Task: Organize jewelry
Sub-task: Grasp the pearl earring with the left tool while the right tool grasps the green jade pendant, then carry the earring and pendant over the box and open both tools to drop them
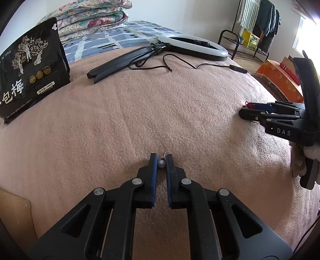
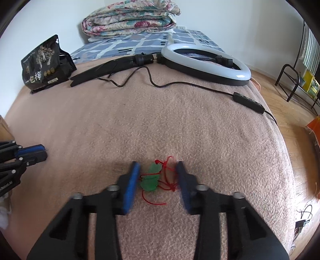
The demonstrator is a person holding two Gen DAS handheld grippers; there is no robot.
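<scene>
A pearl stud earring (image 1: 161,163) with a thin metal post sits pinched between the blue pads of my left gripper (image 1: 161,161), low over the pink blanket (image 1: 160,112). My right gripper (image 2: 158,170) is open, its jaws either side of a green jade pendant (image 2: 150,179) on a tangled red cord (image 2: 169,176) that lies on the blanket (image 2: 160,120). The right gripper also shows at the right edge of the left wrist view (image 1: 247,114), with a bit of red cord by its tips. The left gripper shows at the left edge of the right wrist view (image 2: 41,153).
A black snack pouch (image 1: 30,68) stands at the far left. A ring light (image 1: 192,47) with folded tripod and cable (image 2: 180,86) lies across the far side. Folded quilts (image 2: 132,18) are stacked behind. The bed edge and wooden floor (image 2: 296,120) are to the right.
</scene>
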